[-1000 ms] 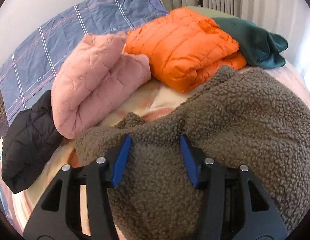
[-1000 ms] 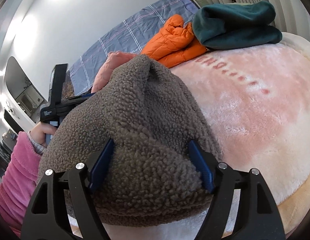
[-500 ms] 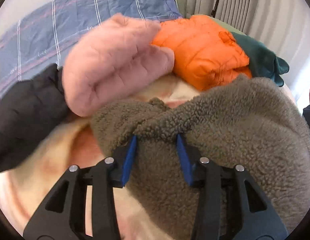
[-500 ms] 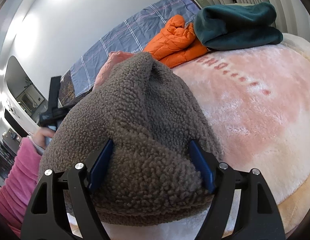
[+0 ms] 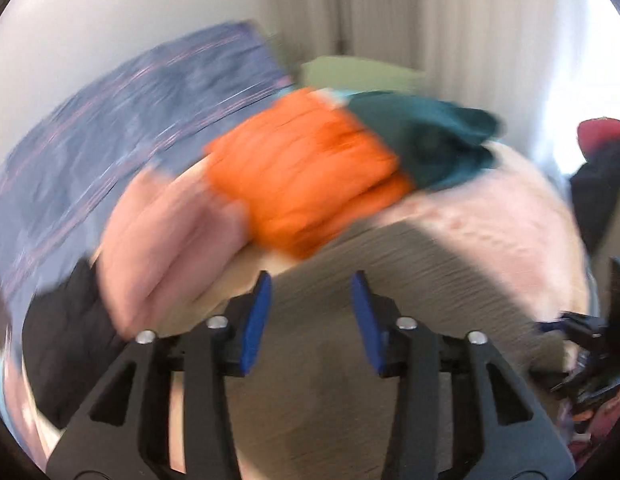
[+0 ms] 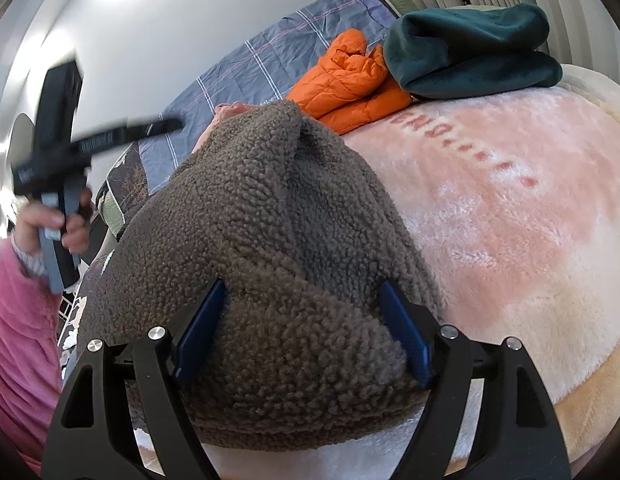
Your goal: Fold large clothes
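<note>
left wrist view: heavy motion blur; left gripper (image 5: 310, 312) jaws parted, nothing between them; brown fleece jacket (image 5: 390, 280) below, near bed's front edge.
right wrist view: right gripper (image 6: 300, 328) jaws wide around folded fleece on pink plush blanket (image 6: 510, 208), clamping unclear; left one raised.
step: fold finished, likely.
next: stack beside orange puffer jacket (image 6: 342, 80).
change: left let go, lifted off.

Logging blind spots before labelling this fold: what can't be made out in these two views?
1. Left wrist view: motion blur smears the brown fleece and orange jacket; their folds are unreadable.
2. Right wrist view: the fleece's bulk hides nearly all of the pink jacket.
3. Right wrist view: the right tongs straddle the fleece; whether they are clamping or just resting is unclear.
</note>
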Motion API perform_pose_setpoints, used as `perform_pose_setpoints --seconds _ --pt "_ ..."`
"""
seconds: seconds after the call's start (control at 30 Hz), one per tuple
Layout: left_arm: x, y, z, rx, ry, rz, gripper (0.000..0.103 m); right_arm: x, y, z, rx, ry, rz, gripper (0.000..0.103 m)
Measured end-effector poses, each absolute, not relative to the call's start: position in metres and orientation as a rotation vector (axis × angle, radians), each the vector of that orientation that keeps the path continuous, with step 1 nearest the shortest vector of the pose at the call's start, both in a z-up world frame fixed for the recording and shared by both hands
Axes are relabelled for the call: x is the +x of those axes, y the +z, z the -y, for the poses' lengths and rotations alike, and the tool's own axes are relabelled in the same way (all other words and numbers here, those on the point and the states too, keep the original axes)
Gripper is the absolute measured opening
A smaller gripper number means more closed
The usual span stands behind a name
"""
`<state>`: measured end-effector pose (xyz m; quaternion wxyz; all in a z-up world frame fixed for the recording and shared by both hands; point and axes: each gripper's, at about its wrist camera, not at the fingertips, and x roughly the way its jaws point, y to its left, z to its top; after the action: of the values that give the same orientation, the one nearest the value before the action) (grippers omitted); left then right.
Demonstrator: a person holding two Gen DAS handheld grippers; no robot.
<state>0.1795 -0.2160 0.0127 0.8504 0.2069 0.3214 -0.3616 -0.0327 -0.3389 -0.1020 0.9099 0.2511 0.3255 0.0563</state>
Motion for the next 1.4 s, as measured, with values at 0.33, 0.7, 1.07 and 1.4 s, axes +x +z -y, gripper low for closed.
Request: perform_pose_setpoints --seconds 0.33,0.7,1.07,1.4 --pt "0.196 -0.089 0.333 0.736 -0.757 -0.888 0.062 -0.033 -0.111 0.35 0.557 0.08 -0.659 0.078" --pt "0.179 -0.082 0.316 0.694 -0.741 -0.8 0.063 -0.042 -0.092 0.342 0.422 0.021 -0.692 0.094" --pt "0.072 0.008 0.198 0.555 -0.702 -0.539 0.088 -0.035 -0.121 0.356 0.621 0.083 -0.721 0.102" --pt "-0.063 -0.065 0.123 0.539 -0.796 -0.712 0.092 -0.039 -0.121 0.357 0.649 0.089 -0.718 0.102"
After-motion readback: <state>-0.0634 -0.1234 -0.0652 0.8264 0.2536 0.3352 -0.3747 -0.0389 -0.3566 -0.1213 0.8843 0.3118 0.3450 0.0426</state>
